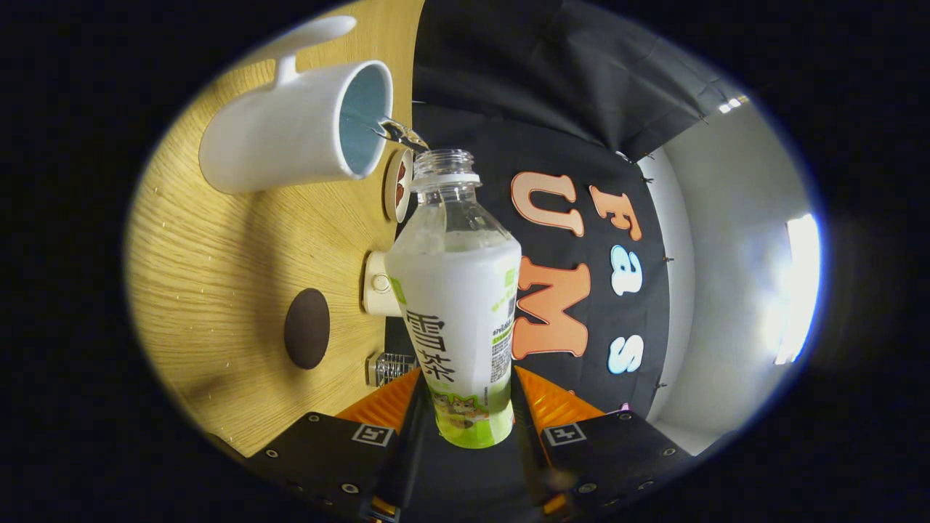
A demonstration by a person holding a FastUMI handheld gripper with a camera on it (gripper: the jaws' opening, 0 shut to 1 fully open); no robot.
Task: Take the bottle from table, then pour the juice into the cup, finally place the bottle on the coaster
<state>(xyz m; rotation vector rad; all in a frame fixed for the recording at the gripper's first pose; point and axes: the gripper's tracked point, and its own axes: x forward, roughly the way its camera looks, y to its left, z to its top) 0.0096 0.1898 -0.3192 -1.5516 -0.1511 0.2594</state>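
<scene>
one clear plastic bottle with a white-and-green printed sleeve is sitting between the fingers of the gripper, which is clamping on its lower body from both sides. the bottle's long axis is running straight ahead from the gripper, base between the fingers and uncapped threaded neck pointing away. the whole view is rolled over, so the pale wood-grain counter is standing like a wall on one side, which suggests the bottle is lying tipped toward horizontal.

one white ceramic cup with a pale blue inside and a looped handle is standing on that counter, just beyond the bottle's neck and off to the counter side. its open mouth is facing the bottle's mouth, and a thin clear stream is running from the neck across the small gap and over the cup's rim. milky liquid is lying along the bottle's body, with the shoulder looking nearly clear.

one dark brown round coaster is lying flat on the counter, nearer the gripper than the cup and well apart from it, level with the bottle's middle. judging from this, pouring is under way, and the coming move is turning on rolling the bottle upright and carrying it back toward that coaster.

one small white boxy thing, one small round dish and one ribbed clear thing are sitting by the counter's far edge.
</scene>
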